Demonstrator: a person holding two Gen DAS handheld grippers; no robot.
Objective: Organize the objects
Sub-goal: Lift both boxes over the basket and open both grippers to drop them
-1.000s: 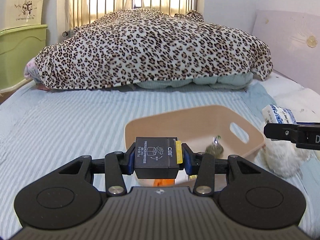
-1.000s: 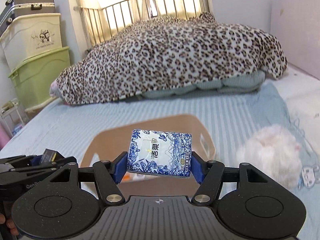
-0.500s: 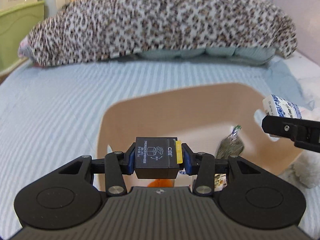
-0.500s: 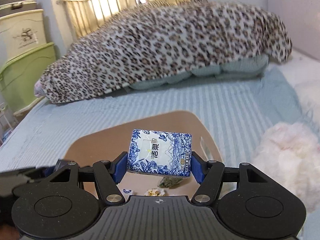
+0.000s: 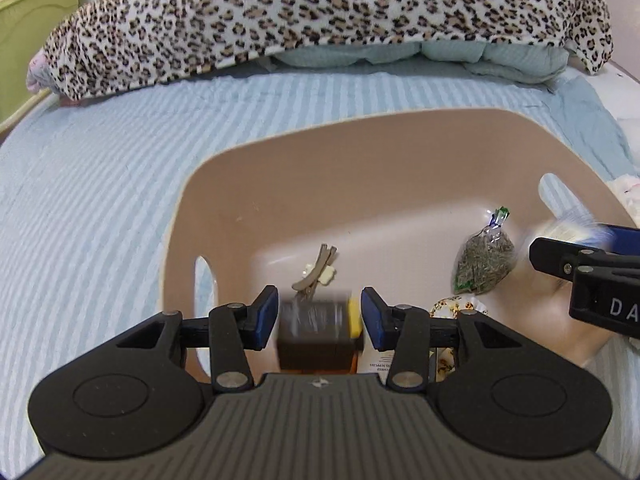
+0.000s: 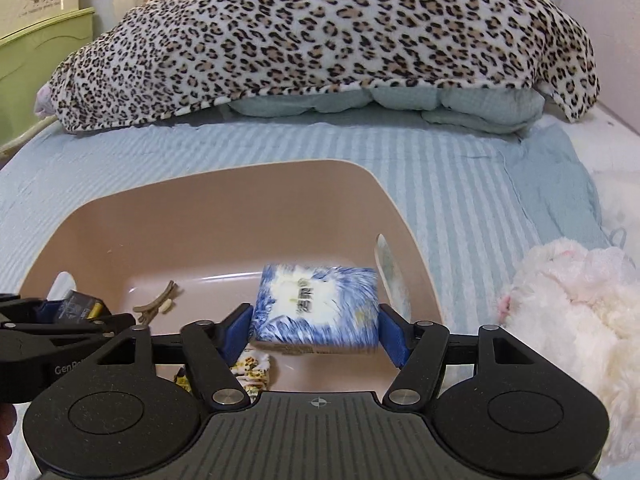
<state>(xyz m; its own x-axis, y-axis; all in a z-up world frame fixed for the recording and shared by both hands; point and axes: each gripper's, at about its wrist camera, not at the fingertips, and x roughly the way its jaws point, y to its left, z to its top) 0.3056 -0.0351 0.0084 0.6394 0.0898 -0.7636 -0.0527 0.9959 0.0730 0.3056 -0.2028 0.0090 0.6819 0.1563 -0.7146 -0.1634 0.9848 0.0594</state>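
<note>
A tan plastic basket (image 5: 360, 152) (image 6: 224, 208) sits on the striped bed. My left gripper (image 5: 319, 317) is open over it; a black box with a yellow edge (image 5: 314, 330), blurred, falls free between the fingers. My right gripper (image 6: 314, 330) is open over the basket's right half; a blue-and-white tissue pack (image 6: 318, 306), blurred, drops loose between its fingers. In the basket lie a hair clip (image 5: 316, 270) (image 6: 156, 302), a bag of dried herbs (image 5: 482, 260) and a patterned packet (image 5: 456, 306) (image 6: 252, 368). The right gripper shows in the left wrist view (image 5: 588, 276).
A leopard-print blanket (image 5: 320, 12) (image 6: 320, 40) over folded bedding fills the far end of the bed. A white plush toy (image 6: 572, 320) lies right of the basket. A green drawer unit (image 6: 36, 52) stands at the left. Striped sheet (image 5: 88, 184) surrounds the basket.
Both grippers moved forward and down over the basket and opened. The black box and the tissue pack, held before, now fall free.
</note>
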